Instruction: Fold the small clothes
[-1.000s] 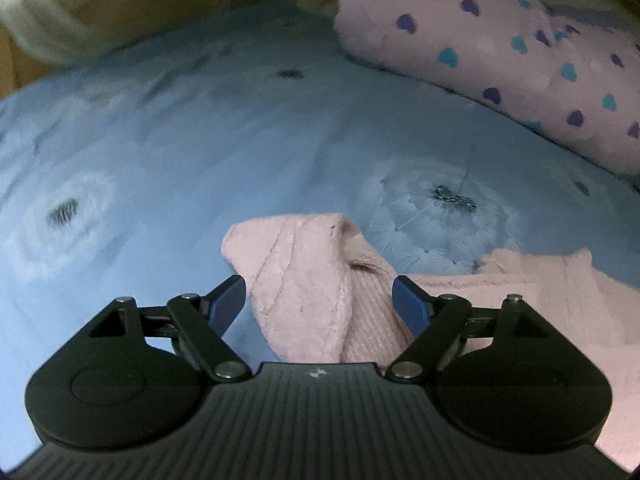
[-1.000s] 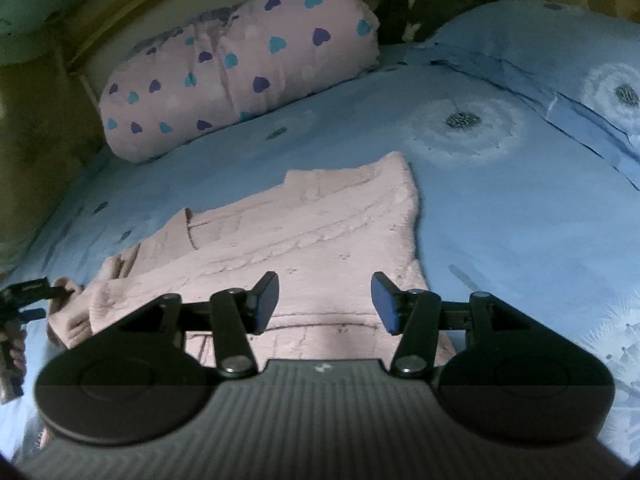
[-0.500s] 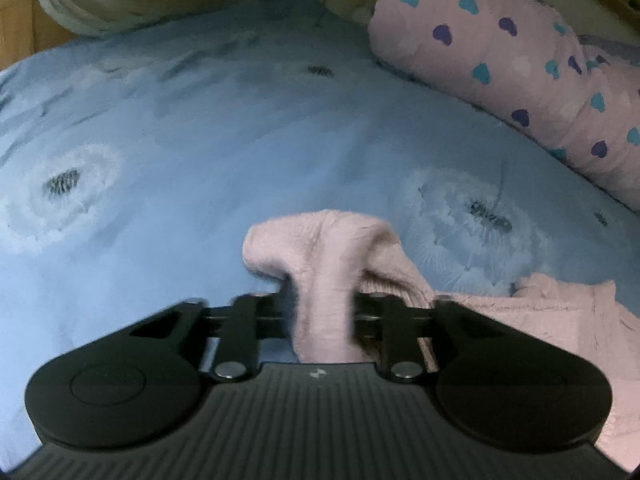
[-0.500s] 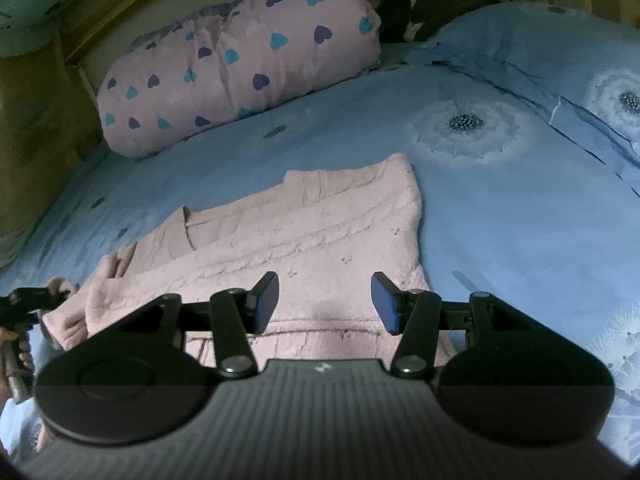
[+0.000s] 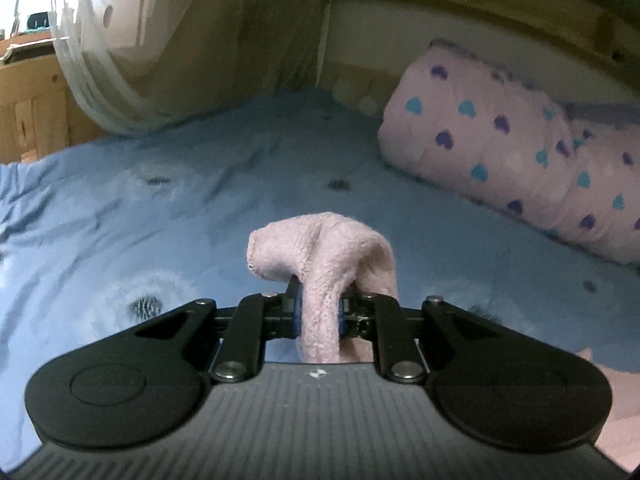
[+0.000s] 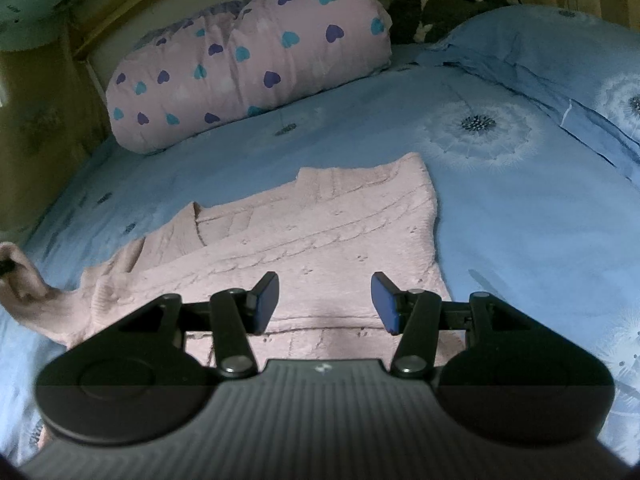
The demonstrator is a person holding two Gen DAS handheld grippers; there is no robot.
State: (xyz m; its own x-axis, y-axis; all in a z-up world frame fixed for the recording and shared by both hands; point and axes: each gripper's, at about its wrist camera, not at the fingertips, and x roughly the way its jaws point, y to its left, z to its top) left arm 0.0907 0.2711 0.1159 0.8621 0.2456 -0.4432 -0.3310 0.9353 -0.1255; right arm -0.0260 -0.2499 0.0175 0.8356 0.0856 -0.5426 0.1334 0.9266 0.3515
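Observation:
A small pink knitted sweater [image 6: 304,240] lies flat on the blue bed sheet [image 6: 500,220]. My left gripper [image 5: 318,314] is shut on the end of its sleeve [image 5: 324,252], which it holds lifted above the sheet; the cuff flops over the fingers. In the right wrist view the raised sleeve [image 6: 24,280] shows at the far left. My right gripper [image 6: 325,302] is open and empty, hovering just above the sweater's lower hem.
A pink bolster pillow with hearts [image 6: 248,60] [image 5: 520,152] lies along the back. A blue pillow [image 6: 560,60] is at the right. A wooden bed frame [image 5: 28,104] and a white net curtain [image 5: 120,60] stand at the left.
My left gripper closed on the sleeve end and lifted it off the sheet. The right gripper stayed open and nearly still over the hem.

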